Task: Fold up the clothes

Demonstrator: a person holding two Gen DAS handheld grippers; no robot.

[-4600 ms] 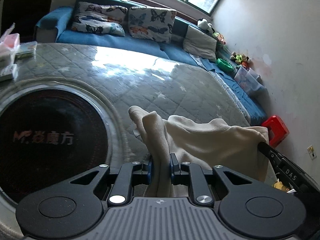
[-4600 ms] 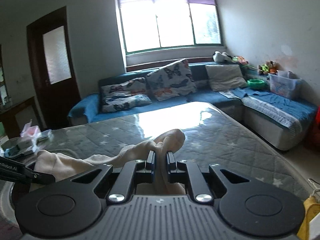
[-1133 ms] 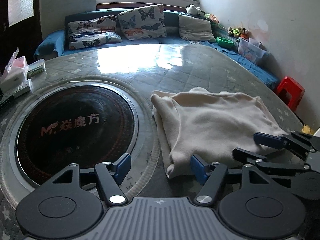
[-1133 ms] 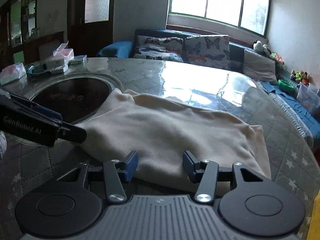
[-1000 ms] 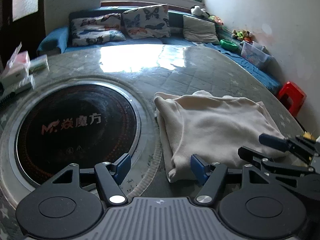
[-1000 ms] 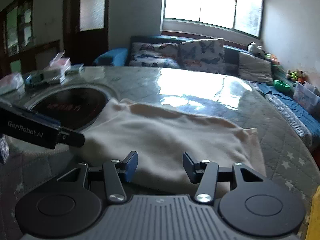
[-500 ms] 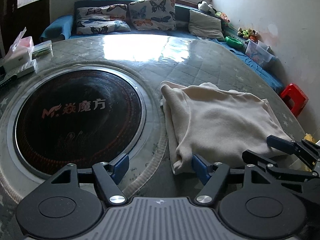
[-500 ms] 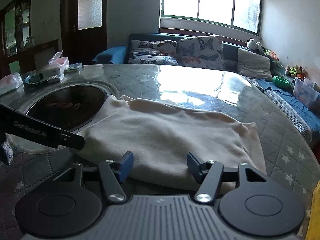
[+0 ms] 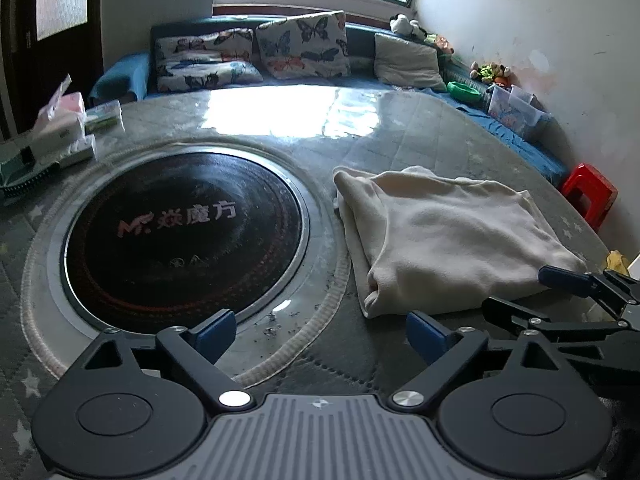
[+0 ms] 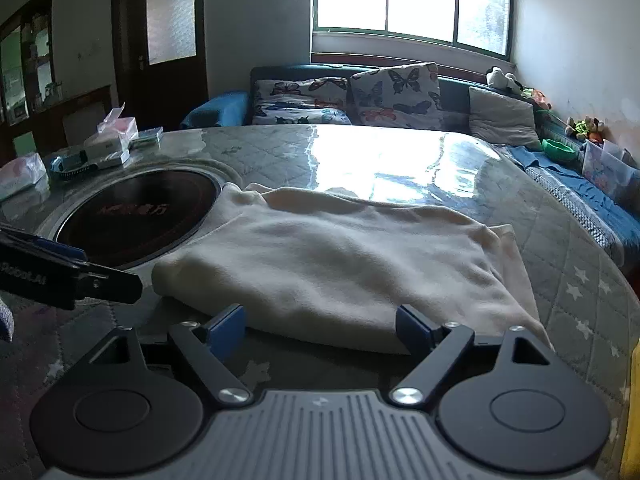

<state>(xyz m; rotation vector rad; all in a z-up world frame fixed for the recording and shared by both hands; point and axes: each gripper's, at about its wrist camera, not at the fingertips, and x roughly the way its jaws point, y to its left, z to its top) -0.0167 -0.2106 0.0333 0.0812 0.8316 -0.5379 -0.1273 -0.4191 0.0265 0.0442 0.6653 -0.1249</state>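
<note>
A cream garment (image 9: 444,236) lies folded in a flat rectangle on the grey quilted table; it also shows in the right wrist view (image 10: 340,260). My left gripper (image 9: 320,330) is open and empty, just short of the garment's near left corner. My right gripper (image 10: 320,324) is open and empty at the garment's near edge, with the cloth in front of its fingers. The right gripper's fingers (image 9: 576,284) show at the garment's right near corner in the left wrist view.
A round black glass hotplate (image 9: 180,232) with a steel ring sits in the table left of the garment. Tissue packs and small boxes (image 9: 60,128) lie at the far left. A blue sofa with butterfly cushions (image 9: 300,48) stands behind. A red stool (image 9: 588,196) is at right.
Earlier both grippers were shut on the garment and held it up. It now lies folded on the table and both grippers are open. Over the last second they drew back slightly.
</note>
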